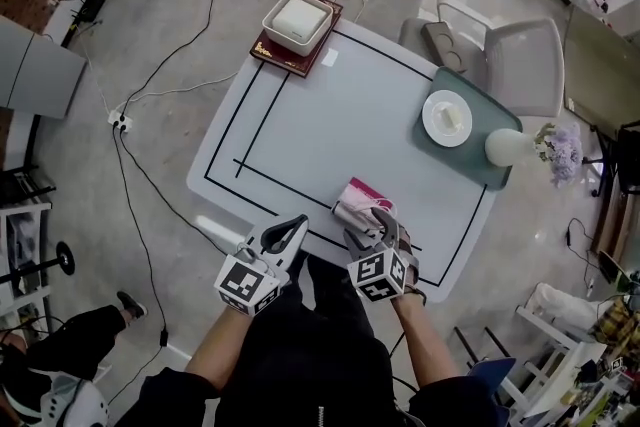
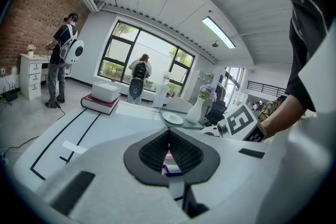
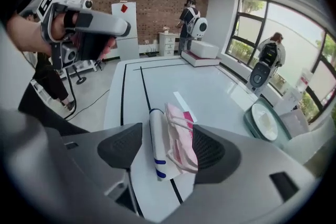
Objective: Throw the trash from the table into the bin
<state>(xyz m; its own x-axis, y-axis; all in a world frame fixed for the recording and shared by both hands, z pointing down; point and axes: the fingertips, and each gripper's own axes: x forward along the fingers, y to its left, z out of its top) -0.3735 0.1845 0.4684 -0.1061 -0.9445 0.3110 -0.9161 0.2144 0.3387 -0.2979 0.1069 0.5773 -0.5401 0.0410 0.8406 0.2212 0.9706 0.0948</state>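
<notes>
Right gripper [image 3: 168, 150] angles down with jaws wide apart astride the crumpled pink-and-white trash [image 3: 180, 136], which lies on the table [image 1: 330, 120] near its front edge, placed so closing would pinch it; left gripper [image 1: 291, 233] sits closed, empty, alongside; no bin visible.

A white box [image 1: 298, 19] sits on a red book [image 1: 288, 56] at upper centre. At right, a grey-green tray [image 1: 492, 171] carries a plate [image 1: 447, 118] and a white vase [image 1: 510, 147] of purple flowers [image 1: 560, 151]. Above it stands a chair [image 1: 525, 60]. Cables [image 1: 170, 50] cross the floor [image 1: 90, 185] at left.
</notes>
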